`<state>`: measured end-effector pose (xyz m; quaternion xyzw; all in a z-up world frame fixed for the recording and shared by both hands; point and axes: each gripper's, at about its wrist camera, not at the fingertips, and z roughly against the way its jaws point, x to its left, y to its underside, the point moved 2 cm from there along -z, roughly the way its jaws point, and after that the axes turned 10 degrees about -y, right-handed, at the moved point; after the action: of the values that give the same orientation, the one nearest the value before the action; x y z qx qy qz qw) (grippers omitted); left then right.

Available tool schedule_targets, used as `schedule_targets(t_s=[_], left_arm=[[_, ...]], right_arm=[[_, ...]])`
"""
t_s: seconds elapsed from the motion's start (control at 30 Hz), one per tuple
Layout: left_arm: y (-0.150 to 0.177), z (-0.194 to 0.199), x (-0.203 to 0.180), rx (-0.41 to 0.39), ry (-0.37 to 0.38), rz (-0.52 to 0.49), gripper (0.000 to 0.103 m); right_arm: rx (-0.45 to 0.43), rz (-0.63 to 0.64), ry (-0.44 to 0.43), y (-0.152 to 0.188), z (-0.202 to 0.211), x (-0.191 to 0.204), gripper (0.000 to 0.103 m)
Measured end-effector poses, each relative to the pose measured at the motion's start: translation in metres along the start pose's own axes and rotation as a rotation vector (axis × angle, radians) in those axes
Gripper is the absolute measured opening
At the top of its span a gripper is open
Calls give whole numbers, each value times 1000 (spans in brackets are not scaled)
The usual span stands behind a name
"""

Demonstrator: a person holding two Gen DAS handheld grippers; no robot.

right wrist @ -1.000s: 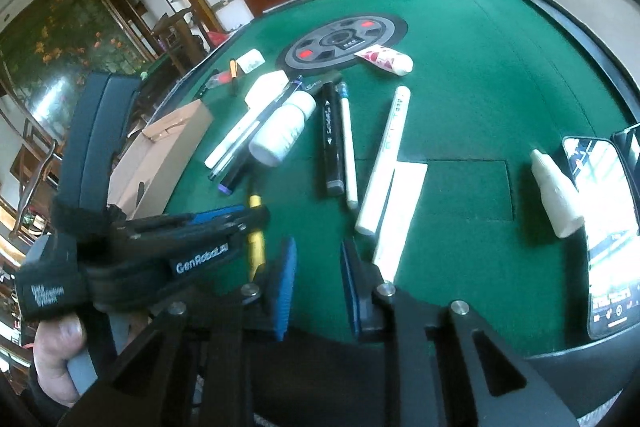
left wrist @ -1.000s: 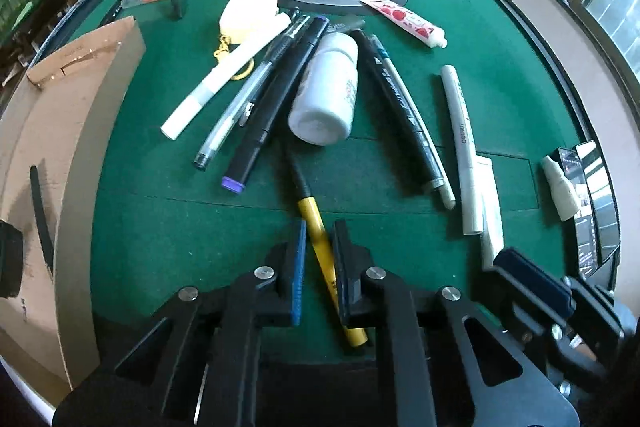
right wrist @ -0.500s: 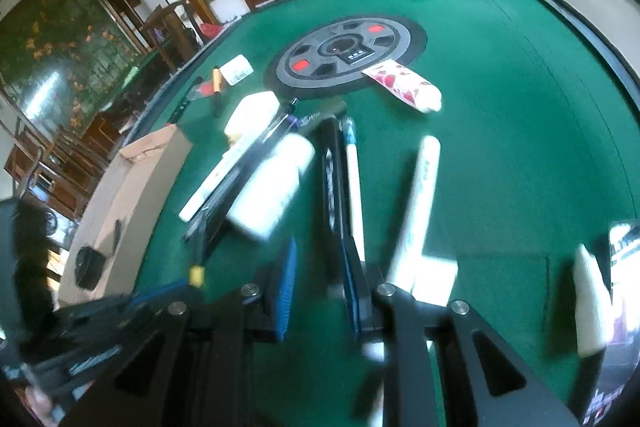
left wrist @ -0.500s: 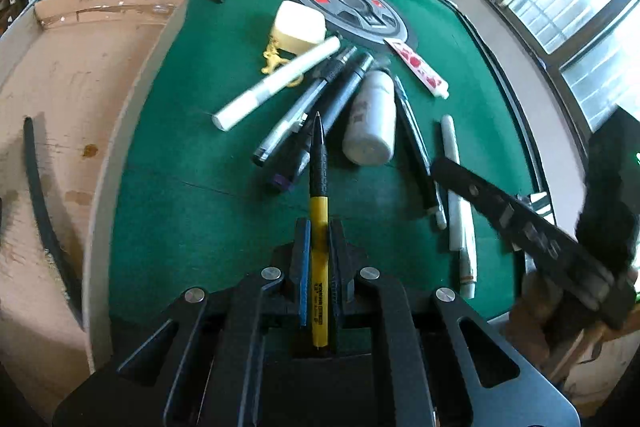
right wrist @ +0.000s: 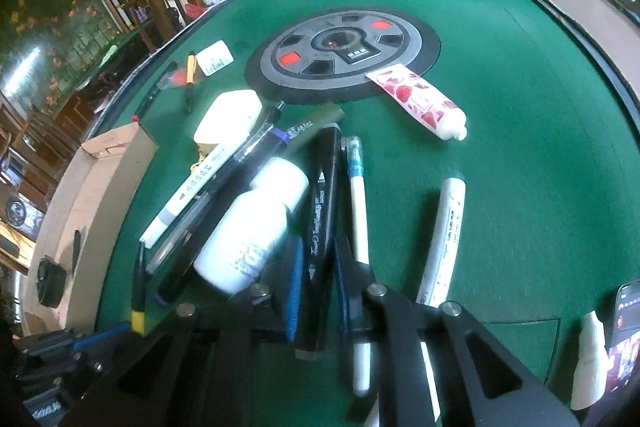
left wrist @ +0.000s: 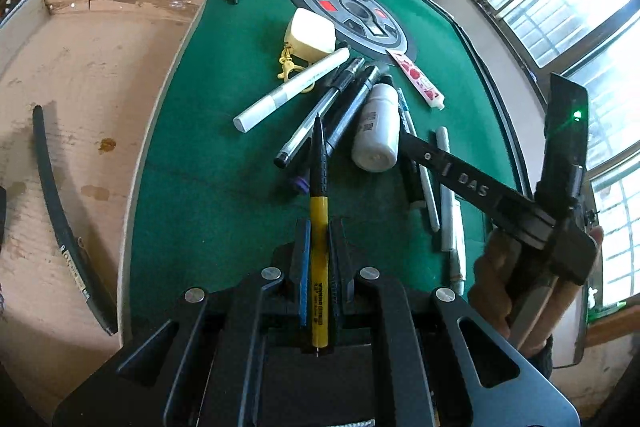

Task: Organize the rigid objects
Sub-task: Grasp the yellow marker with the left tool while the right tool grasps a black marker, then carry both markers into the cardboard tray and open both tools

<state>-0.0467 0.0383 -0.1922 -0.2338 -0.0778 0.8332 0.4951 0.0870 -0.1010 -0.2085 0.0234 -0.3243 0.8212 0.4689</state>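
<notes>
Yellow pen (left wrist: 319,227): clenched in left claw (left wrist: 319,259), off the green desk (left wrist: 208,195).
Black marker (right wrist: 320,211): between right claw (right wrist: 316,291) pads, closing in.

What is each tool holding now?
Left tool: closed on the yellow-black pen.
Right tool: jaws just closing around the black marker; grip unclear.

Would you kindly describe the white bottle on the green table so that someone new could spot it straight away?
Start at the round grey dial in the middle of the green table and look to the heap of pens just in front of it. The white bottle lies on its side there, against a black marker. It is the only short, fat thing among slim pens.
</notes>
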Motion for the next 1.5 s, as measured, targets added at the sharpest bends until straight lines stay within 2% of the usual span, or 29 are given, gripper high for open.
schedule_targets(t_s=[0.17,0.3,0.53,0.63,0.73,0.83,0.97,1.07,1.13,1.5], left_arm=[[1,13,8,-9,34,23,8],[4,37,18,-31,73,54,8],[10,77,50,-59,97,131,8],[14,94,72,-76,62,174,8],[17,104,96,-92,6,218,8],[18,108,114,-104,-33,258,8],[16,103,135,-103,-90,306,8],[12,90,145,-88,-126,324,8],[10,81,150,-72,-121,328,8],[2,56,154,-30,-161,308,8]], right_arm=[[-15,16,69,6,0,8,14],[-19,0,84,17,6,13,13],[-44,-82,-3,41,24,19,13],[-84,-115,-17,48,37,23,13],[-128,-134,-71,53,57,34,13],[-171,-109,-152,55,76,58,13],[-178,-50,-247,53,85,90,13],[-163,13,-332,48,79,118,13],[-144,60,-370,45,70,137,13],[3,146,-422,28,-4,183,13]])
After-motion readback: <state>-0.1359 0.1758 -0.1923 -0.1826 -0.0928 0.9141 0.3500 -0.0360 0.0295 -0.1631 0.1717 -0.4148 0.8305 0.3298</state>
